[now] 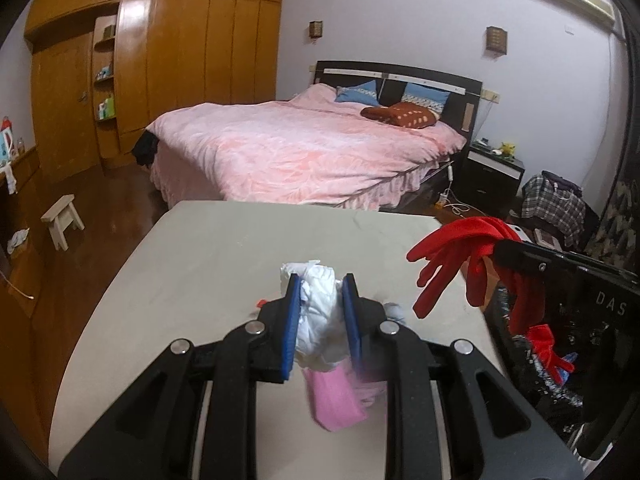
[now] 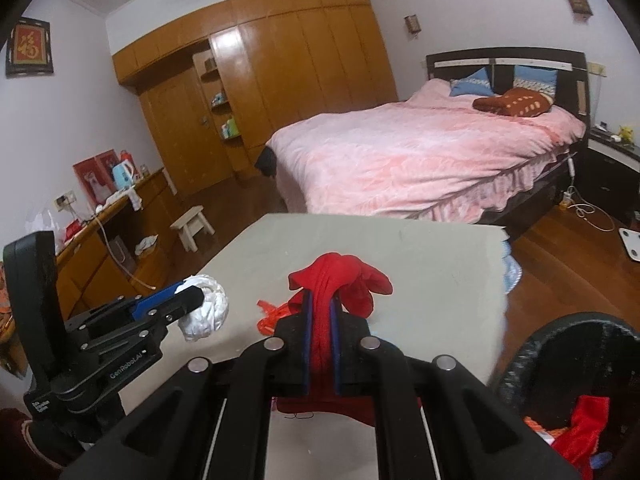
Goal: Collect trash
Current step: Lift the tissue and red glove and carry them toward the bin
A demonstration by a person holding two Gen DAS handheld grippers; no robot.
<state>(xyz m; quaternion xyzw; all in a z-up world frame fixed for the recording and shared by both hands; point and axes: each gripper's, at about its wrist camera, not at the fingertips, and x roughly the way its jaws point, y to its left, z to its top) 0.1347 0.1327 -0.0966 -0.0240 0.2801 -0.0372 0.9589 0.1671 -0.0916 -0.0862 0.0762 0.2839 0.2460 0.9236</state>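
Red cloth (image 2: 340,280) sits clamped in the right hand-held gripper (image 2: 321,344), angled downward above the grey surface (image 2: 432,280). We note the left hand-held gripper (image 1: 321,316) tilted likewise, closed on crumpled white paper (image 1: 320,304); black bin (image 2: 560,344) alongside.

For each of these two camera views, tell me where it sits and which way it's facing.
Left wrist: rides the left gripper, facing over the table toward the bed; its jaws clamp white crumpled paper; the right gripper shows.
Right wrist: rides the right gripper, facing likewise; its jaws pinch a red glove; the left gripper shows.
Shared: table, bed, wardrobe, paper, glove.
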